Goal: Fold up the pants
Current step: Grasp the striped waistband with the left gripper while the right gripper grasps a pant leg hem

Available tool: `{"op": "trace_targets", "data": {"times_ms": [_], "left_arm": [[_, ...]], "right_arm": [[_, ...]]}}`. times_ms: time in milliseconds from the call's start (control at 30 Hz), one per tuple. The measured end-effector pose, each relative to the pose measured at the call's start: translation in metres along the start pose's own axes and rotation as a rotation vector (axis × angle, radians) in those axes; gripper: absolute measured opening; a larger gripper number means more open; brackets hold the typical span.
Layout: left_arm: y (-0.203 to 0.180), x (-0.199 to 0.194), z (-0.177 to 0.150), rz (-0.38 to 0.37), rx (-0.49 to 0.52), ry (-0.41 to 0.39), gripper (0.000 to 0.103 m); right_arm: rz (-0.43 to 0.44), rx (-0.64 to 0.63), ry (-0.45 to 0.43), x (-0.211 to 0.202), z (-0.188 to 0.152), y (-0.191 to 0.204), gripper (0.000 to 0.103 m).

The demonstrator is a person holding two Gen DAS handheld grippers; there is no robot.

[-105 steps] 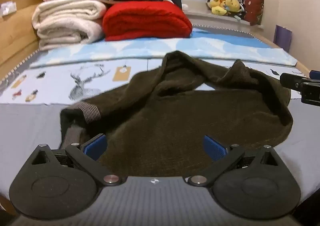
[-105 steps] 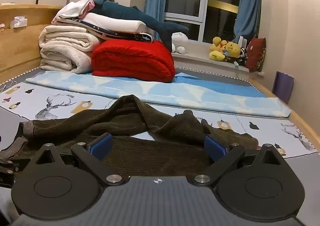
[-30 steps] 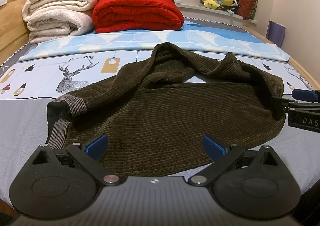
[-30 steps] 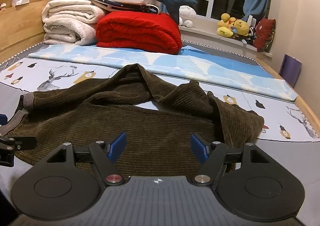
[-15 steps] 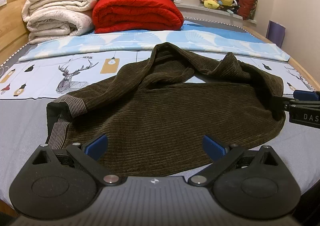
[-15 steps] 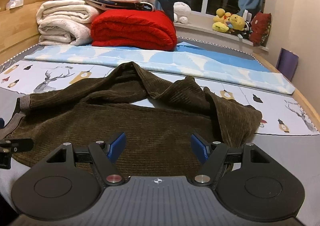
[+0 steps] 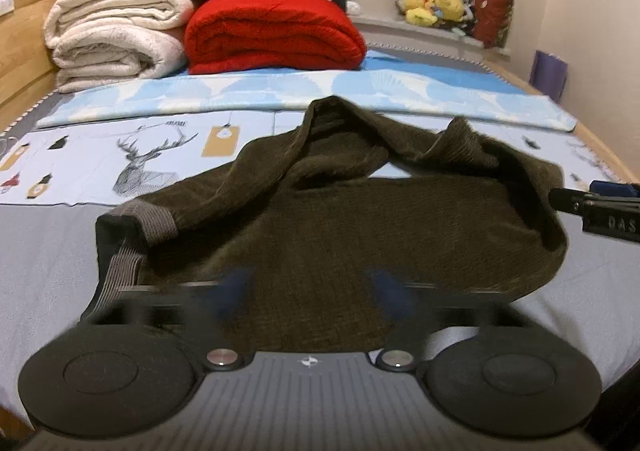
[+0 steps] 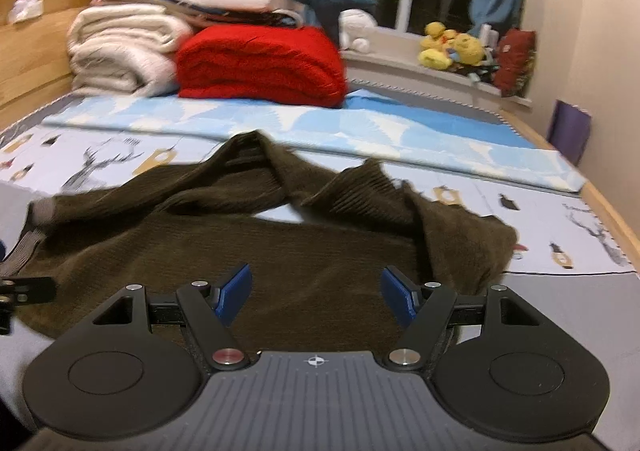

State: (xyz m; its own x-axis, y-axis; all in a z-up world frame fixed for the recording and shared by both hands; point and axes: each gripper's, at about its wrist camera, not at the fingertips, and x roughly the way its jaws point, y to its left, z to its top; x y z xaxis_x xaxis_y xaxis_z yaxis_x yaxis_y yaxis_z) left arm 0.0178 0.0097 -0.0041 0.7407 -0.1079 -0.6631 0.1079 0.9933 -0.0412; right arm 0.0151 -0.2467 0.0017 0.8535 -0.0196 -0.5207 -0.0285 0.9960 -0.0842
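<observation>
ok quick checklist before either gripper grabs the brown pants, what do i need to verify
1. Left gripper open: ok, though its fingers are motion-blurred.
2. Right gripper open: ok, blue pads spread apart.
3. Nothing held yet: ok, both grippers hover over the brown pants with no fabric between the pads.
4. Pants flat enough to fold: not ok, the far part is humped up and twisted, and the right end is bunched.
5. Waistband reachable: ok, the grey ribbed band lies exposed at the left end.
6. Room on the bed: ok, the red blanket and white blankets sit well behind the pants.
</observation>
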Motion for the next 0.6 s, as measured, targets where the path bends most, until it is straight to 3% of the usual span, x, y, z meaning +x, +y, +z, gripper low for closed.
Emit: {"op": "trace_targets", "data": {"times_ms": [33, 100, 133, 200, 267, 300, 333, 400, 467, 533, 600], "left_arm": [[0.007, 0.000, 0.006, -0.027, 0.005, 0.002, 0.019], [0.027, -0.001, 0.022, -0.040, 0.018, -0.023, 0.017], [0.037, 0.000, 0.030, -0.028, 0.031, -0.040, 0.017], [0.071, 0.011, 0.047, 0.022, 0.039, -0.048, 0.018], [0.112, 0.030, 0.051, 0.066, -0.014, -0.018, 0.018], [0.132, 0.042, 0.047, 0.106, -0.051, 0.014, 0.018], [0.157, 0.060, 0.042, 0.154, -0.140, 0.108, 0.018], [0.199, 0.082, 0.030, 0.144, -0.374, 0.242, 0.019], [0.220, 0.095, 0.024, 0.139, -0.487, 0.306, 0.022], [0.225, 0.103, 0.024, 0.168, -0.479, 0.329, 0.034], [0.225, 0.109, 0.025, 0.200, -0.457, 0.344, 0.065]], "right_arm": [[-0.011, 0.018, 0.000, 0.003, 0.003, -0.008, 0.058], [-0.053, 0.047, 0.013, 0.012, 0.009, -0.029, 0.036], [-0.073, 0.063, 0.024, 0.018, 0.011, -0.040, 0.034], [-0.111, 0.107, 0.048, 0.032, 0.015, -0.062, 0.034], [-0.140, 0.134, 0.077, 0.048, 0.015, -0.079, 0.035], [-0.147, 0.136, 0.099, 0.059, 0.015, -0.087, 0.040], [-0.153, 0.126, 0.121, 0.070, 0.014, -0.092, 0.047], [-0.177, 0.096, 0.160, 0.092, 0.012, -0.100, 0.053], [-0.199, 0.071, 0.200, 0.114, 0.010, -0.105, 0.058], [-0.222, 0.047, 0.234, 0.135, 0.009, -0.107, 0.065], [-0.238, 0.002, 0.266, 0.155, 0.005, -0.105, 0.067]]}}
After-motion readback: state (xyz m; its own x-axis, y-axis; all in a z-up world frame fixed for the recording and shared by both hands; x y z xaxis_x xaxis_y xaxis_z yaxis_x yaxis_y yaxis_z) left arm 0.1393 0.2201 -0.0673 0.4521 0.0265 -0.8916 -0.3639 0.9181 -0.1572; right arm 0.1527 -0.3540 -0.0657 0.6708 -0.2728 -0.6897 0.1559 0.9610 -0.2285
